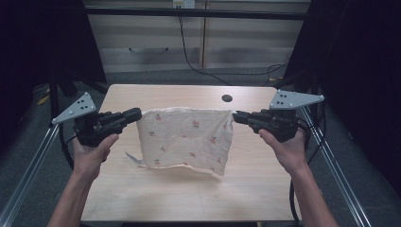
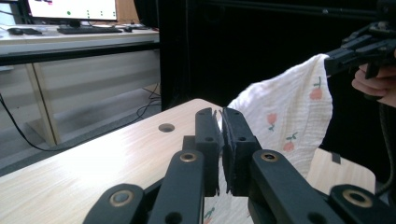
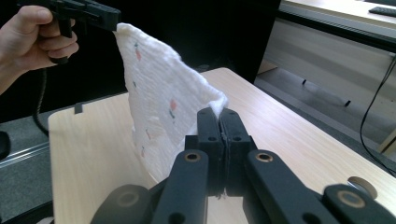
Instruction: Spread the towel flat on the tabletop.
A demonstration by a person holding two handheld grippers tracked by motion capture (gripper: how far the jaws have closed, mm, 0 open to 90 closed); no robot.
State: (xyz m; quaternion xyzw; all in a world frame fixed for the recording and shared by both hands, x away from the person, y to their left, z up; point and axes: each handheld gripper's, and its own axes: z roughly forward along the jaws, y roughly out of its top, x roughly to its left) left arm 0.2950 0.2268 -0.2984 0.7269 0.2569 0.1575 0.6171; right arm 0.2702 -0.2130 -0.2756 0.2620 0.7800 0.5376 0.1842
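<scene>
A white cloth (image 1: 187, 137) with small red flower prints hangs spread between the two grippers above the wooden table (image 1: 156, 194). My left gripper (image 1: 138, 113) is shut on the cloth's upper left corner. My right gripper (image 1: 235, 115) is shut on the upper right corner. The lower edge of the cloth touches the tabletop. In the left gripper view the cloth (image 2: 289, 116) stretches from my closed left gripper (image 2: 219, 116) to the far gripper (image 2: 336, 58). In the right gripper view the cloth (image 3: 159, 98) runs from my right gripper (image 3: 218, 114) up to the other gripper (image 3: 109, 18).
A round cable hole (image 1: 227, 98) sits near the table's far edge. Metal rails (image 1: 28, 175) run along both sides of the table. Cabinets and a black cable (image 1: 189, 56) lie beyond it. A desk with a monitor (image 2: 70, 9) shows in the left gripper view.
</scene>
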